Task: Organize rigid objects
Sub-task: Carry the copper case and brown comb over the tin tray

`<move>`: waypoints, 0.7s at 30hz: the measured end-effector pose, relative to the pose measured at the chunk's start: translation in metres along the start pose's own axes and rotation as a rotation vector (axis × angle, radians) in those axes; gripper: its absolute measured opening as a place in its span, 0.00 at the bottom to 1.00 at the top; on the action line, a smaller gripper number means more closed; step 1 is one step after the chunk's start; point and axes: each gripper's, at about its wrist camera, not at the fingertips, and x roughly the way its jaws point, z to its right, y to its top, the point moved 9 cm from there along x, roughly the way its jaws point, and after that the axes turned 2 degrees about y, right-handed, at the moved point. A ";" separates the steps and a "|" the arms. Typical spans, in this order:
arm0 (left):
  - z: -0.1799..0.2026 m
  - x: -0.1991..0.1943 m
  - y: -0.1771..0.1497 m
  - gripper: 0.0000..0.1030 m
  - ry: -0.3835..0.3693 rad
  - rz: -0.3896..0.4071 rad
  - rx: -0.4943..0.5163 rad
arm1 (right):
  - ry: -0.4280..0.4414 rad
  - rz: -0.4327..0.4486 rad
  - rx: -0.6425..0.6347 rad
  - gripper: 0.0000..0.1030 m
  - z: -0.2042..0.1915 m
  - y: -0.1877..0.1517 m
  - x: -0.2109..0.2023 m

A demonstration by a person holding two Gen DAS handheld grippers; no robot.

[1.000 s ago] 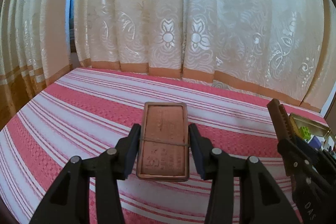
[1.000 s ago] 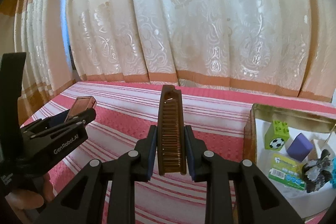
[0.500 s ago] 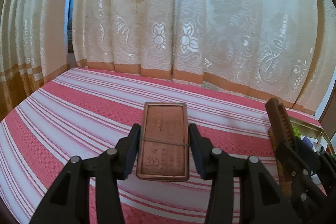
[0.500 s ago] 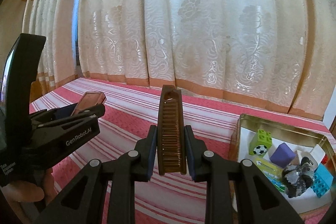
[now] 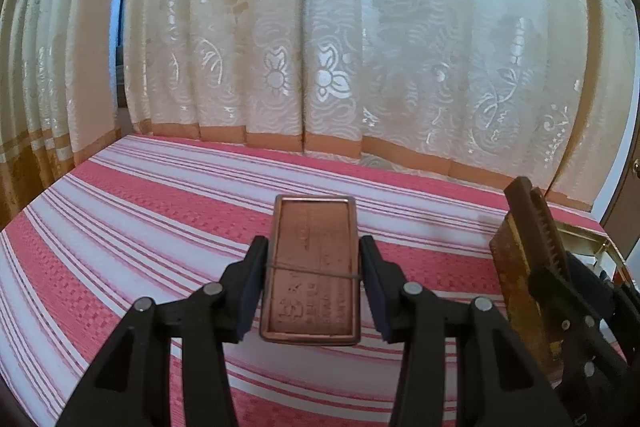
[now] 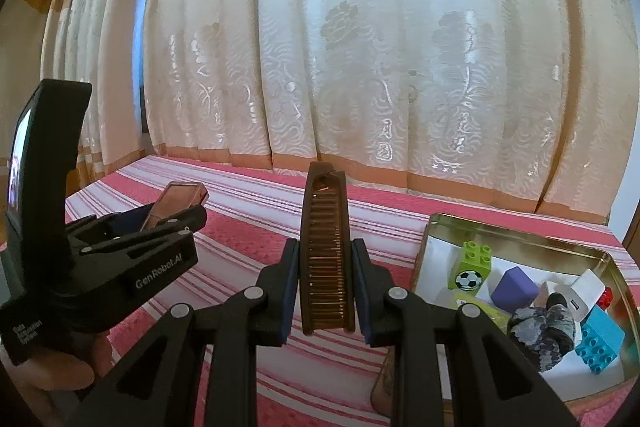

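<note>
Left-wrist view first. At lower centre of the frame, the left gripper [image 5: 313,277] has its jaws closed onto the long sides of a flat copper-coloured tin [image 5: 312,269]. The tin is held lid-up and level, clear above the red-and-white striped cloth [image 5: 140,227]. A thin band crosses its lid; the embossed lettering is too blurred to read. Gripping by the long sides keeps the flat piece from tipping, in my judgement.

At the right edge of that frame, the brown comb [image 5: 534,227] shows in the other tool.

Right-wrist view next. At left, the left gripper and its tin [image 6: 178,203] appear side-on. At lower centre, the right gripper [image 6: 326,285] has its jaws shut on the comb [image 6: 327,255], which stands on end, teeth facing the camera. At lower right sits an open gold tray [image 6: 516,225], holding a green block [image 6: 472,265], a purple block [image 6: 514,285], a blue brick [image 6: 600,341] and other small items. Both carried pieces appear bound for that tray; neither is over it yet.
</note>
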 end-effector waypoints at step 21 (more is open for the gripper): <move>0.065 -0.018 0.002 0.44 -0.078 0.040 0.037 | -0.060 0.054 0.035 0.27 0.057 -0.001 -0.032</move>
